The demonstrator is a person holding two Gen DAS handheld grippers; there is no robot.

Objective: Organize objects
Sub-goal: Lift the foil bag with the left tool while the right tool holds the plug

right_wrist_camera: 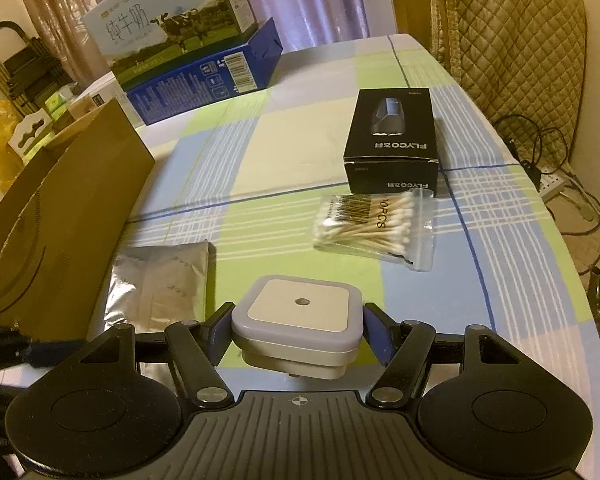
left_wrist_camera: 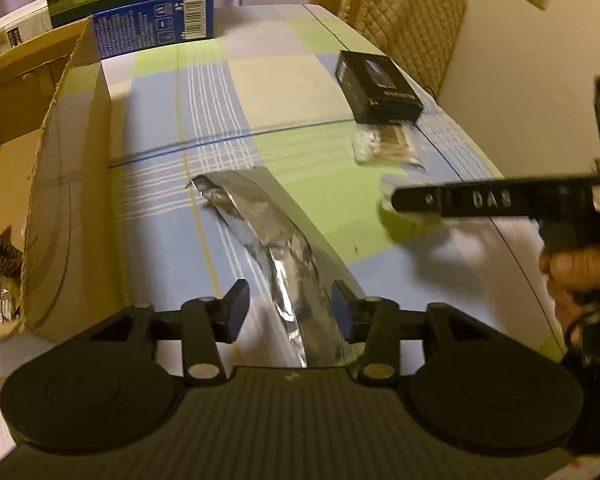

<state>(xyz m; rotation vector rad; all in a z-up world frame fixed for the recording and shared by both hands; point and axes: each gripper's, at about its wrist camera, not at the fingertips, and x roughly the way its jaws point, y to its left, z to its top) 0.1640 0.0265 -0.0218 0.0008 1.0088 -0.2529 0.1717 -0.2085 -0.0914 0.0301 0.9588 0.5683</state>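
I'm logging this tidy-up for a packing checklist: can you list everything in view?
foil pouch: 1, silver, on the tablecloth between the left claw's fingers
night light: 1, white square, between the right claw's fingers
cotton swab bag: 1, clear, in front of the black box
black box: 1, far right of the table
cardboard box: 1, brown, open, table's left
blue box: 1, far left, milk carton on top
chair: 1, beige quilted cover, behind the table
left claw: open
right claw: open around the night light
hand: 1, holding the right claw
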